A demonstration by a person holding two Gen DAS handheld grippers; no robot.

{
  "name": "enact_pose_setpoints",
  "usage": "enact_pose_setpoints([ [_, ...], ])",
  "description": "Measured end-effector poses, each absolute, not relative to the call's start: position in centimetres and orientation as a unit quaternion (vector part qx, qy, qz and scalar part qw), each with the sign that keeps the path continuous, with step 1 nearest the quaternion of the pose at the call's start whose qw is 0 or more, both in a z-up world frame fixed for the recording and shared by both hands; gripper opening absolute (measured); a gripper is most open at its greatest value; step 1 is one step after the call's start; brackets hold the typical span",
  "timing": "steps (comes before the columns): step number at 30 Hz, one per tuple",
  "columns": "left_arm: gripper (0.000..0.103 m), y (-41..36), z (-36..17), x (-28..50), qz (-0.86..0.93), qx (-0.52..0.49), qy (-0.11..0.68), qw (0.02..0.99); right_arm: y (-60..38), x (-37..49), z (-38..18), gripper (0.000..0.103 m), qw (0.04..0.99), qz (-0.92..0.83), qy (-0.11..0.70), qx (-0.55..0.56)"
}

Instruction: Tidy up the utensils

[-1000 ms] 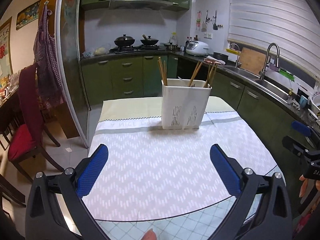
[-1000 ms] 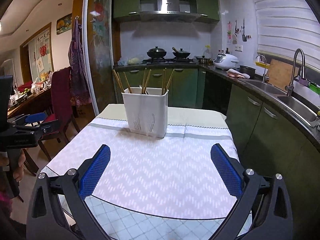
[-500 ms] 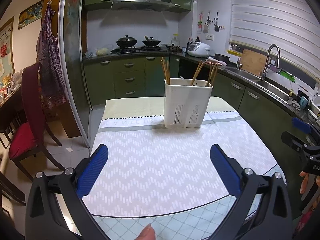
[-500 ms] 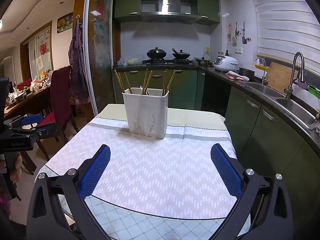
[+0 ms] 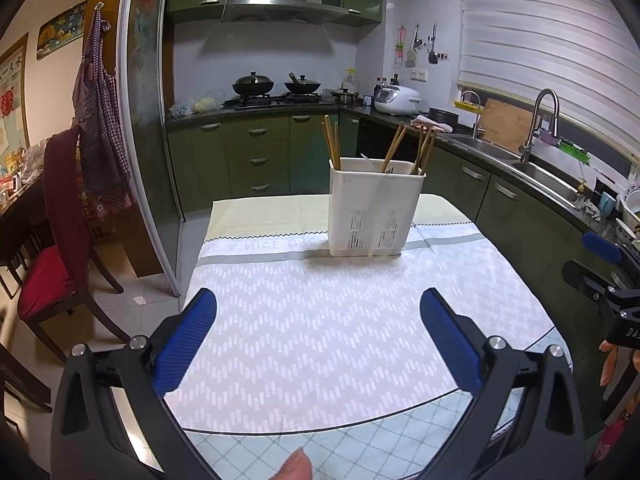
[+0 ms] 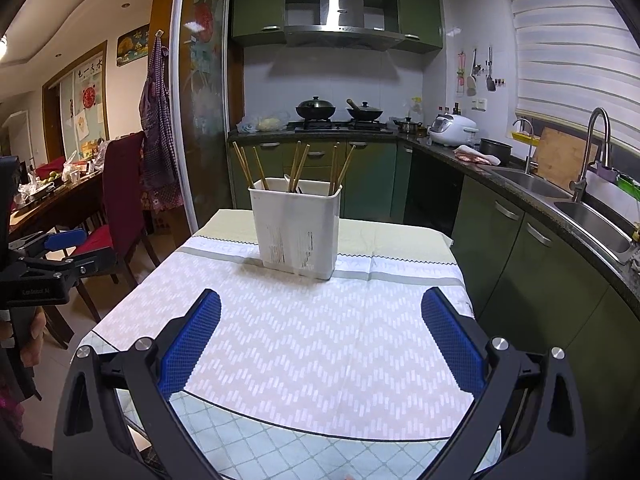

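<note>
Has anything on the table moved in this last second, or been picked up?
Nothing was picked up. The left gripper drifted slightly; the right gripper barely shifted. Both stayed open and empty. The white holder with its chopsticks stayed on the tablecloth.

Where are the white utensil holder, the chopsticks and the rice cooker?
white utensil holder (image 5: 374,216), left wrist view, front wall.
chopsticks (image 6: 245,166), right wrist view, shaft of a leftmost stick.
rice cooker (image 6: 454,129), right wrist view, white body.
</note>
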State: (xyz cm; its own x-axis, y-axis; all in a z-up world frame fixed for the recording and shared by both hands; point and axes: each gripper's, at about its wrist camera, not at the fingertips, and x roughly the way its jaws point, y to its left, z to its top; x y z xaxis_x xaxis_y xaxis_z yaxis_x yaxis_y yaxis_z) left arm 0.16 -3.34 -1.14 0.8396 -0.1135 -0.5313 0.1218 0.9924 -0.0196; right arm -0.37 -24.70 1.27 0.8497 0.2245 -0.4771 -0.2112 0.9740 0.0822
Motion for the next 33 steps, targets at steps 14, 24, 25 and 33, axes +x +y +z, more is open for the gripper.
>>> enact_pose_setpoints([
  [14,0.097,-3.52,-1.11,0.17,-0.052,0.017,0.279,0.959,-24.44,0.16,1.23,0.099,0.961,0.122,0.248,0.012],
  [24,0.097,-3.64,-1.22,0.46,-0.045,0.028,0.278,0.959,-24.18,0.49,1.01,0.099,0.961,0.127,0.248,0.011],
  [25,0.097,-3.60,-1.19,0.44,-0.046,0.028,0.277,0.959,-24.16,0.44,0.93,0.099,0.961,0.127,0.247,0.010],
  [33,0.097,-3.56,-1.23,0.57,-0.048,0.034,0.280,0.958,-24.01,0.50,0.84,0.099,0.960,0.127,0.248,0.010],
])
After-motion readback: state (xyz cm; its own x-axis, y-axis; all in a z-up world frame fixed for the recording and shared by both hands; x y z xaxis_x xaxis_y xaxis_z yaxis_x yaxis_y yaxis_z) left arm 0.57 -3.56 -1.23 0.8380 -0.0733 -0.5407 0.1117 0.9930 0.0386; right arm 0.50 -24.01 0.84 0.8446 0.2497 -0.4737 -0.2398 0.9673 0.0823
